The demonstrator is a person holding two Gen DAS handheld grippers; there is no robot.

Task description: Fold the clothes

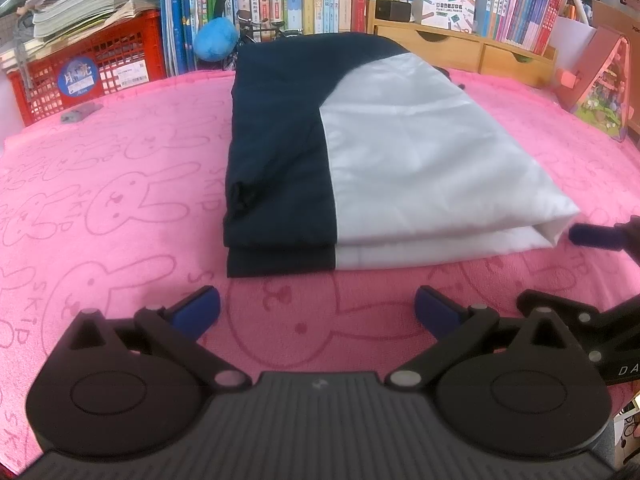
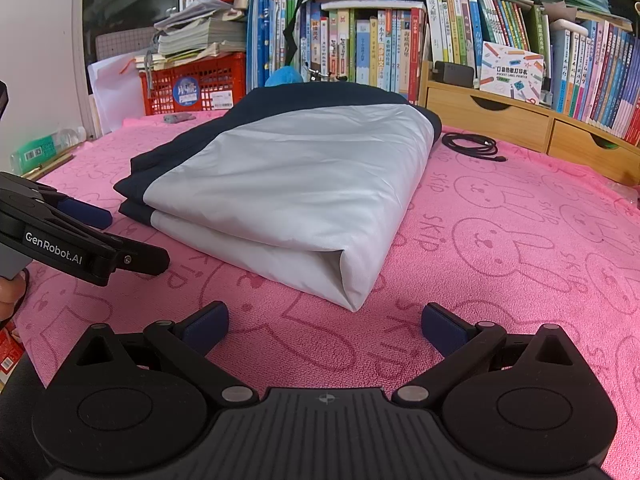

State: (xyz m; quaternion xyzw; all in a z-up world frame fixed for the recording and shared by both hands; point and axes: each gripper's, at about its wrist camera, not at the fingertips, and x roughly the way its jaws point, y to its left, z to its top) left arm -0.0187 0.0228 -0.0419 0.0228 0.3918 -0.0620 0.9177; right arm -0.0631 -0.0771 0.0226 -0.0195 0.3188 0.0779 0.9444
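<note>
Left wrist view: left gripper jaws apart, empty; the folded garment lies just ahead on the pink towel. A red crate holds stacked papers.

Right wrist view: right gripper jaws apart, empty; the garment's corner lies near, ahead. Books line the back.

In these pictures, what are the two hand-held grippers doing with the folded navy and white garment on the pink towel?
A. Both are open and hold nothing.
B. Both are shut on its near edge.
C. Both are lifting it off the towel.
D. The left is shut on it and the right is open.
A: the left hand-held gripper and the right hand-held gripper both have spread jaws with only the pink bunny-print towel between them, while the folded navy and white garment lies flat and untouched.
</note>
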